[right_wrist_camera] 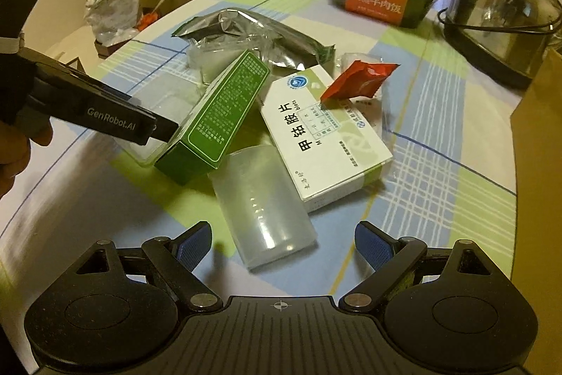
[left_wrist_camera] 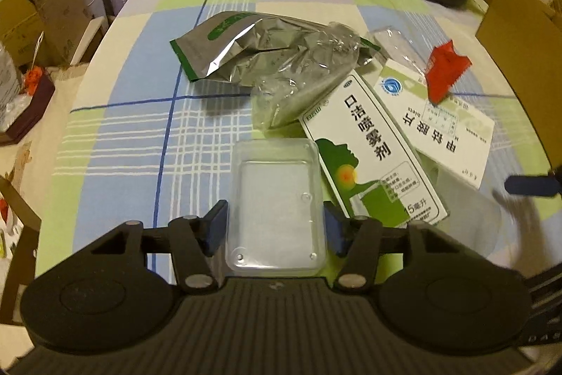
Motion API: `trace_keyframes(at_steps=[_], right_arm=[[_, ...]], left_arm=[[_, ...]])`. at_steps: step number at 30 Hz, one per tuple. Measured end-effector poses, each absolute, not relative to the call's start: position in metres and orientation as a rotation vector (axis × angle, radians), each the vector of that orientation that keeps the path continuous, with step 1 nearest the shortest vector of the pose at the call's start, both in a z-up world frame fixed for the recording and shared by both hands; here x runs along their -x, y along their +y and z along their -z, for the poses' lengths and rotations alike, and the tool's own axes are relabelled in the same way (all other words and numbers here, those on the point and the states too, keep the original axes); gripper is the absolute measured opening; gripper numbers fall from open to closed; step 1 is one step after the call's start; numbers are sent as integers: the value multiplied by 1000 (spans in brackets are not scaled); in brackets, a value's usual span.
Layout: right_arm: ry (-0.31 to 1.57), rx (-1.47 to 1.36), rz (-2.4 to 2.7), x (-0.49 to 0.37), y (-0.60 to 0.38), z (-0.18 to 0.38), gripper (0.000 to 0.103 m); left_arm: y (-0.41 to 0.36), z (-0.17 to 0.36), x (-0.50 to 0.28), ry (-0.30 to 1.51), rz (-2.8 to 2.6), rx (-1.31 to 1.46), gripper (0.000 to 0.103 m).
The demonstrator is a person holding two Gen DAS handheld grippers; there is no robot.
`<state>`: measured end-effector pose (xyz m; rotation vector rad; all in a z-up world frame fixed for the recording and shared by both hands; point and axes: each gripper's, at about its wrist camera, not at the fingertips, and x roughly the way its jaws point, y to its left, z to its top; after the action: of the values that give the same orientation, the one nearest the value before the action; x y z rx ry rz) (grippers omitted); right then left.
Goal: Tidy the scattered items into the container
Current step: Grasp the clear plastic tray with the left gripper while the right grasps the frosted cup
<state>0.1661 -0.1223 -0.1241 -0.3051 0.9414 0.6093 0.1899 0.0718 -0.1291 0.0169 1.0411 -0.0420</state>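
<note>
My left gripper [left_wrist_camera: 274, 227] pinched the clear plastic tray [left_wrist_camera: 275, 206]; my right gripper [right_wrist_camera: 282, 243] stood spread before the translucent cup [right_wrist_camera: 263, 202].

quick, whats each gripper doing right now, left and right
Left gripper: pads on both sides of the clear plastic tray, apparently shut on it.
Right gripper: open, holding nothing, with the translucent cup lying just ahead.

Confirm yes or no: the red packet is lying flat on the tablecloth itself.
No. The red packet rests propped on the white medicine box, not on the tablecloth.
</note>
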Motion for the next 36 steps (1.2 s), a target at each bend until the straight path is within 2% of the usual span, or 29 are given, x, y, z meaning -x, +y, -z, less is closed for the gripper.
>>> trace_keyframes(at_steps=[1,2,3,4,5,7,18,19,20,21,29,32,33,34,35,36], right_arm=[[942,302,-611,-167,-121,125,92],[944,298,-615,-168,-120,126,77],[950,296,-620,-169,-119,127,71],[963,294,-623,-170,-118,128,69],[971,290,-623,-171,-118,129,62],[976,287,-623,-169,-120,130,58],[1058,330,-626,-114,-168,119,58],[1047,347,-629,-110,-170,119,64],[1036,357,-633,-107,-171,119,78],[1024,359,-634,-106,-171,118,83],[973,436,-697,-121,-154,121,85],[1013,443,-714,-129,-153,129,84],[1020,438,-718,-130,-154,130,81],[1025,426,-724,-130,-155,130,63],[1031,408,-730,-131,-157,130,57],[1034,398,-723,-132,-158,129,57]], left_arm=[[72,129,-189,1045,50,-24,51],[71,128,-187,1049,60,-30,51],[70,126,-185,1052,70,-40,51],[69,124,-181,1054,78,-55,51],[67,122,-178,1058,84,-69,51],[62,118,-170,1063,94,-83,51],[20,115,-117,1119,150,-61,51],[15,117,-114,1123,152,-67,52],[11,119,-112,1121,148,-77,52],[8,120,-110,1118,142,-88,52],[5,123,-119,1105,123,-125,52],[5,126,-122,1118,123,-121,52],[6,126,-122,1121,124,-115,51],[6,125,-122,1124,127,-109,51],[6,125,-121,1126,131,-106,51],[5,123,-120,1126,134,-105,51]])
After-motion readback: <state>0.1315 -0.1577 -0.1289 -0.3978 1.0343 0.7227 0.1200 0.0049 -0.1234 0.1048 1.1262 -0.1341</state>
